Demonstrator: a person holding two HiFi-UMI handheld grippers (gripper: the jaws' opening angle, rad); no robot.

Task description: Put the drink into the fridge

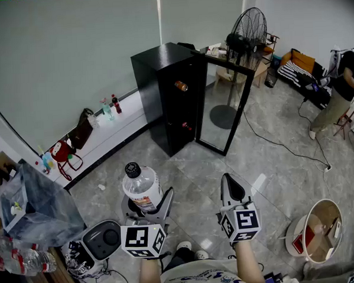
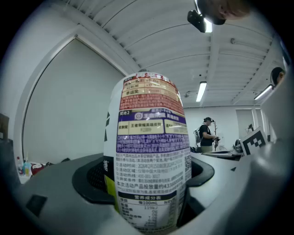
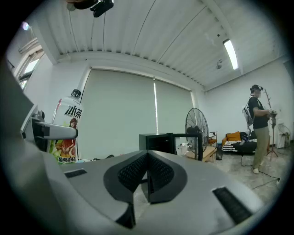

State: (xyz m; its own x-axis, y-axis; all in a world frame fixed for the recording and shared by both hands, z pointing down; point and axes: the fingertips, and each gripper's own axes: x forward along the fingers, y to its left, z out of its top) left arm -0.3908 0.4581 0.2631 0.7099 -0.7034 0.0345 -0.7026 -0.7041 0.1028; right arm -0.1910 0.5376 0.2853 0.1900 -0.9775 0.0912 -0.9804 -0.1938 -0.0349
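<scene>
My left gripper (image 1: pixel 146 206) is shut on the drink bottle (image 1: pixel 141 186), a clear plastic bottle with a black cap and a printed label; in the left gripper view the bottle (image 2: pixel 149 156) stands upright between the black pads (image 2: pixel 89 176) and fills the middle. To its right my right gripper (image 1: pixel 229 190) points forward, shut and empty, its pads (image 3: pixel 149 172) pressed together. The black fridge (image 1: pixel 170 97) stands ahead by the wall with its glass door (image 1: pixel 225 103) swung open to the right; a couple of drinks lie on its shelves. The fridge (image 3: pixel 167 142) also shows in the right gripper view.
A standing fan (image 1: pixel 243 46) is behind the fridge door, with a cable trailing over the floor. A person (image 1: pixel 340 88) stands at the far right. Bags and bottles (image 1: pixel 107 109) line the left wall. A round white bin (image 1: pixel 321 231) sits at my right, a blue bag (image 1: pixel 35 204) at my left.
</scene>
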